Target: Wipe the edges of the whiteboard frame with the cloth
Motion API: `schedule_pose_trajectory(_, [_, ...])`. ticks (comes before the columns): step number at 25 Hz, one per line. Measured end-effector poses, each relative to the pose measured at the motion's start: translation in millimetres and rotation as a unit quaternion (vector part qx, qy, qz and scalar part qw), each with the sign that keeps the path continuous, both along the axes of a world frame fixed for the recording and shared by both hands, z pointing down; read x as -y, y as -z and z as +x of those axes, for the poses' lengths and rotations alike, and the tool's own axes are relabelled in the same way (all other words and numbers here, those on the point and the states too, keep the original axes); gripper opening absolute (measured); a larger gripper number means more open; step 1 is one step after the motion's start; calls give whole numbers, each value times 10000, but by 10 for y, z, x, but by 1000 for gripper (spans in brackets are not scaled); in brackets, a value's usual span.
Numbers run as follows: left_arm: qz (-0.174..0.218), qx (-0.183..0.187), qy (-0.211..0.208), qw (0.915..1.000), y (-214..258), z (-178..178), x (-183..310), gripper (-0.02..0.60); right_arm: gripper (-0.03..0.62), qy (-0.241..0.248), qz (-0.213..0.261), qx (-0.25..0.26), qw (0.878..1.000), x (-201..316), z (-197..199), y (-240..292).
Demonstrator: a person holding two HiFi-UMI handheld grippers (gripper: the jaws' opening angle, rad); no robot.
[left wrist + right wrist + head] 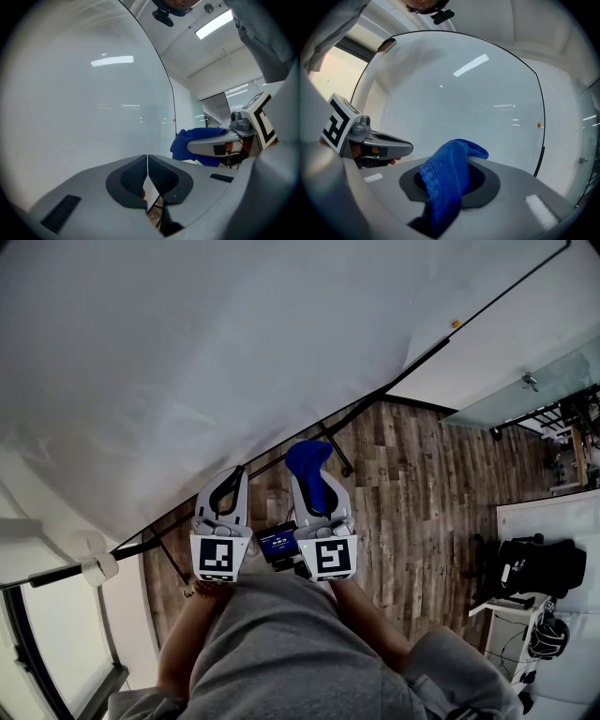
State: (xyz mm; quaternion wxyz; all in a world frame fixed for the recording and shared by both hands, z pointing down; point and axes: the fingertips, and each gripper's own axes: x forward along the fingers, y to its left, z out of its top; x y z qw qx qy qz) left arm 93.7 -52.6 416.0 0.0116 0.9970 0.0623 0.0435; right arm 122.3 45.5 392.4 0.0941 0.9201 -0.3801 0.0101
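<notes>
Cloth [443, 190] fills right gripper [452, 177], masking jaw gap; whiteboard [187, 352] cut off.

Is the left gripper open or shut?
Shut: in its own view the left gripper has its jaws together, nothing between them.
</notes>
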Motion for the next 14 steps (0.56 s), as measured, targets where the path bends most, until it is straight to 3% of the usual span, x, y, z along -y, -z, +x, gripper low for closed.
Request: schedule_pose_trajectory(14, [-126, -4, 75, 9999, -112, -134, -15, 14, 110, 309, -196, -66, 9993, 23, -175, -37])
